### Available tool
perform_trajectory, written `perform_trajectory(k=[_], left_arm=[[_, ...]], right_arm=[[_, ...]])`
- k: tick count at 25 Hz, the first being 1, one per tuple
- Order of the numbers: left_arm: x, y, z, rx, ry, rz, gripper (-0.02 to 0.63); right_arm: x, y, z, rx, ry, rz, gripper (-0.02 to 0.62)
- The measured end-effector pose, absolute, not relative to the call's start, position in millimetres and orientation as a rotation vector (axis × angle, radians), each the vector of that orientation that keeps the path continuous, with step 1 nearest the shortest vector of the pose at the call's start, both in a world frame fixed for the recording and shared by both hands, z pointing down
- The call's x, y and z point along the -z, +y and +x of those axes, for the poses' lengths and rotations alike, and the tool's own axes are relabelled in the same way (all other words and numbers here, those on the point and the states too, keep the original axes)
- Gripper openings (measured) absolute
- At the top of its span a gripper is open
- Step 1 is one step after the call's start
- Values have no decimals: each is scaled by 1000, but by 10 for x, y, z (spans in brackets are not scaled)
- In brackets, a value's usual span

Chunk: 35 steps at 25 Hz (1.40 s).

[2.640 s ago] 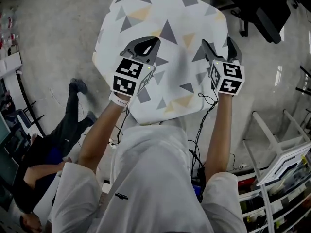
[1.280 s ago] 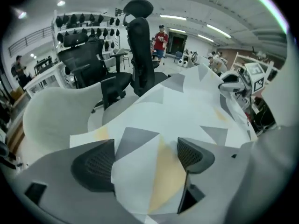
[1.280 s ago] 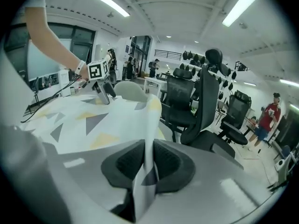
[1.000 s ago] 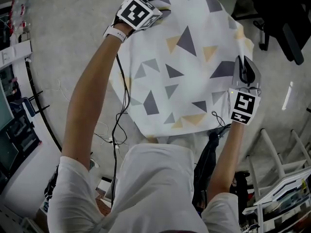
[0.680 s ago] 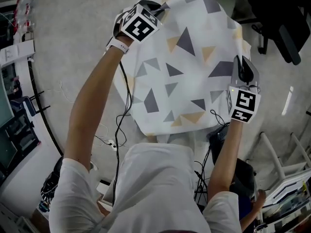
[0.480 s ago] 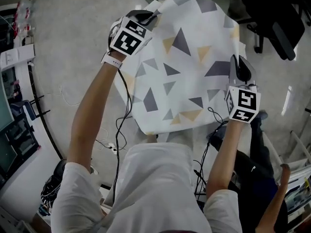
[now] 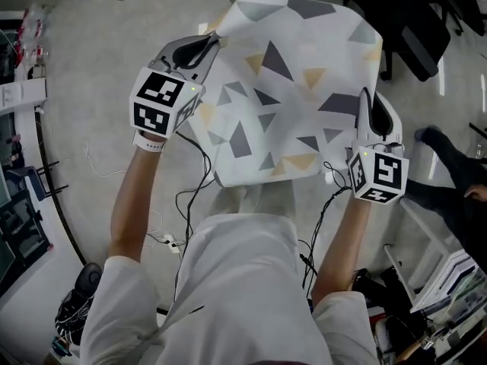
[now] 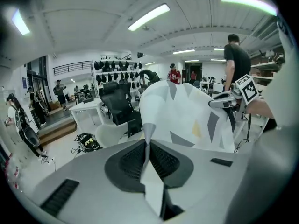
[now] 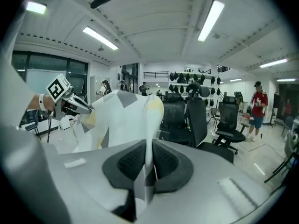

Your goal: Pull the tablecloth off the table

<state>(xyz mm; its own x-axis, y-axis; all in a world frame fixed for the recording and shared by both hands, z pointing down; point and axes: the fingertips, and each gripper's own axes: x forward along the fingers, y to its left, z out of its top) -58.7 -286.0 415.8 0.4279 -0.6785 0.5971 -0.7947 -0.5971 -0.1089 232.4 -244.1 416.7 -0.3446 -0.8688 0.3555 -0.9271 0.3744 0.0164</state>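
The white tablecloth [image 7: 289, 90], printed with grey and yellow triangles, is stretched between both grippers. In the head view my left gripper [image 7: 207, 42] pinches its left edge and my right gripper [image 7: 367, 97] pinches its right edge. The left gripper view shows the jaws of the left gripper [image 8: 148, 146] shut on a fold of cloth [image 8: 187, 111] that rises ahead. The right gripper [image 9: 148, 164] is likewise shut on a fold of cloth [image 9: 126, 115]. The table under the cloth is hidden.
Black office chairs [image 7: 411, 21] stand at the far right. A person's leg and hand [image 7: 456, 173] come in from the right. Cables [image 7: 190, 204] trail on the floor below the cloth's near edge. Shelving [image 7: 15, 166] lines the left side.
My left gripper has closed on the cloth's far-left edge and drawn back toward me and to the left. The cloth has come with it. The right gripper has kept its grip.
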Motion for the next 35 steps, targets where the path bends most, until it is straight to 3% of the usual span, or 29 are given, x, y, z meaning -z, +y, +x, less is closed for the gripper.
perform_trajectory(k=[7,16,35], left_arm=[[-3083,-2128,-1003,-747,-1363,2569,32],[-2620,213,-1845,-591,-1424,2620,32],[-2736,1866,-1739,-574,-1504,2433,34]], right_arm=[[-3106,-1831,1965,-128,-2293,1695,44],[-2464,499,1192,77,-2259,1810,46],[-2693,2041,1343,-66,-2182,1821,64]])
